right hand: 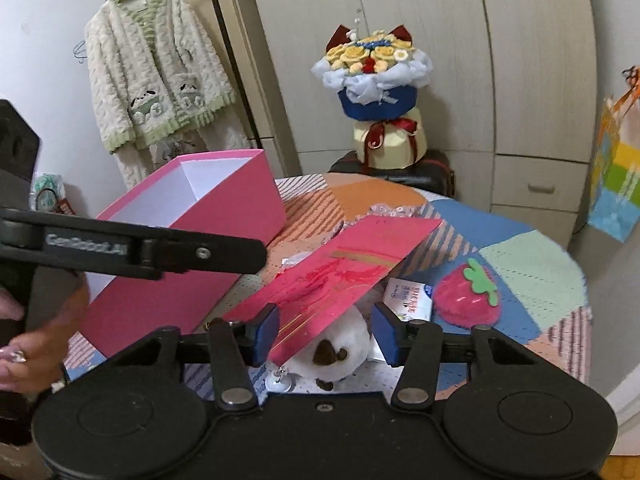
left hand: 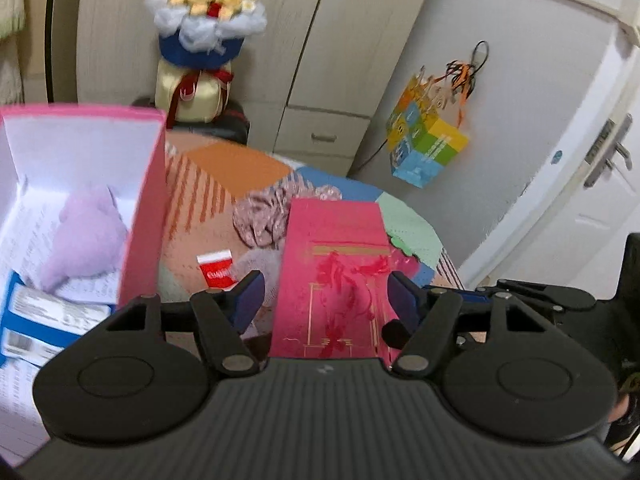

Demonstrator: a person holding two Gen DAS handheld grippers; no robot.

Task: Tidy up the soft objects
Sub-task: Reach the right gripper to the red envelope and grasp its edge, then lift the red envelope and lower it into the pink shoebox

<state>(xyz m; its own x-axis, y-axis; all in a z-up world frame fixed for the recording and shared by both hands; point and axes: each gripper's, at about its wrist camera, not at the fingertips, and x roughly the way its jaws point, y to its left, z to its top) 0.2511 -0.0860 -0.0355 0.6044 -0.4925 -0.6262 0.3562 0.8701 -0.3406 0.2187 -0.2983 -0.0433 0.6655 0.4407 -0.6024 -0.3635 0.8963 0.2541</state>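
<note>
An open pink box (left hand: 144, 208) stands at the left of the table and holds a lilac plush (left hand: 84, 240). A flat red card (left hand: 332, 272) lies tilted across the middle, propped over a white plush with a brown nose (right hand: 340, 348). My left gripper (left hand: 326, 300) is open, its blue pads either side of the card with no clear press on it. My right gripper (right hand: 326, 332) is open around the card's (right hand: 332, 276) near end and the white plush. A red strawberry plush (right hand: 466, 300) lies to the right. A frilly pink fabric piece (left hand: 264, 216) sits behind the card.
A patchwork cloth (right hand: 532, 264) covers the round table. On it lie a white packet (right hand: 408, 302) and a small red-and-white packet (left hand: 216, 270). Behind stand a bouquet (right hand: 376, 80), wardrobe doors (right hand: 540, 60) and a hanging cardigan (right hand: 156, 76). A colourful paper bag (left hand: 428, 144) hangs by the door.
</note>
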